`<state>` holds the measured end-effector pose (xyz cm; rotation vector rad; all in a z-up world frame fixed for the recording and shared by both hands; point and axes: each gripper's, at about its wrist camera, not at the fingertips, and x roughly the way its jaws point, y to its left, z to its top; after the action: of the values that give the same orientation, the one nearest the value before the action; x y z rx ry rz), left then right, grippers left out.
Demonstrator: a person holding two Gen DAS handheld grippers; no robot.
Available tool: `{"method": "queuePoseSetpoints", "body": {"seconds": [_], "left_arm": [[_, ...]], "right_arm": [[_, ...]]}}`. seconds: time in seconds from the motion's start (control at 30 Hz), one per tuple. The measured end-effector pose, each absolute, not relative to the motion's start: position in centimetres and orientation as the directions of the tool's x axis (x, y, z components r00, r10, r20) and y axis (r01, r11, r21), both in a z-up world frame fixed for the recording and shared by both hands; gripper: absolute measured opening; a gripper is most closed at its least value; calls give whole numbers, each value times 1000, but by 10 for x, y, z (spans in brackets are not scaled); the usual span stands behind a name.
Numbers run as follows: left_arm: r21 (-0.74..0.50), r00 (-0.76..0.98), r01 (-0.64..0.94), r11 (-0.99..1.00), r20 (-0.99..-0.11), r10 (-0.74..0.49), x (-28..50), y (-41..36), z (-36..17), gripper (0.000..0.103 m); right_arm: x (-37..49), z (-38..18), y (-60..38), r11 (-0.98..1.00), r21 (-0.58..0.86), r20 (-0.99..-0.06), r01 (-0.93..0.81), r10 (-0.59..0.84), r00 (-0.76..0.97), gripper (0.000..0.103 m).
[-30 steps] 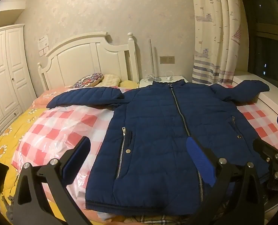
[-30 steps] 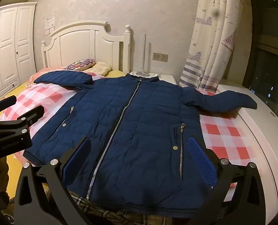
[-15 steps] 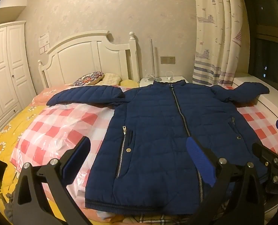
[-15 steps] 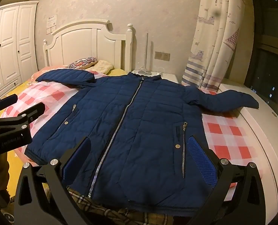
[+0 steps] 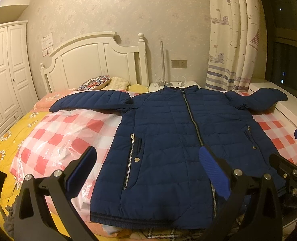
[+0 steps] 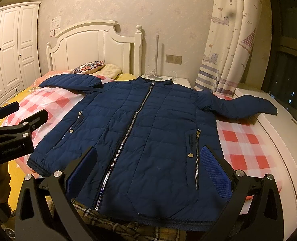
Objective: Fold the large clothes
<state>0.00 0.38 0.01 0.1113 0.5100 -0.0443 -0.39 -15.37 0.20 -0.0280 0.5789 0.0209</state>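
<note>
just ahead of both tongs [image 5: 148,170], jacket [image 5: 168,140].

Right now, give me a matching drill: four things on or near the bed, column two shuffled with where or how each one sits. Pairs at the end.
Column 1:
1. navy puffer jacket
2. patterned cushion
3. plaid garment
4. left claw

Column 2:
A. by the white headboard
B. open, holding nothing
C. zipped, spread flat, sleeves out
D. under the jacket hem

Pairs: 1-C, 2-A, 3-D, 4-B
</note>
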Motion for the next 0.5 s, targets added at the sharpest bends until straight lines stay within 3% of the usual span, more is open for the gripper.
{"method": "queuePoseSetpoints", "body": {"seconds": [0.5], "left_arm": [[95, 872, 67, 993, -489, -13, 0, 3, 1, 101]], "right_arm": [[-5, 1, -154, 999, -22, -547, -30, 13, 837, 99]]}}
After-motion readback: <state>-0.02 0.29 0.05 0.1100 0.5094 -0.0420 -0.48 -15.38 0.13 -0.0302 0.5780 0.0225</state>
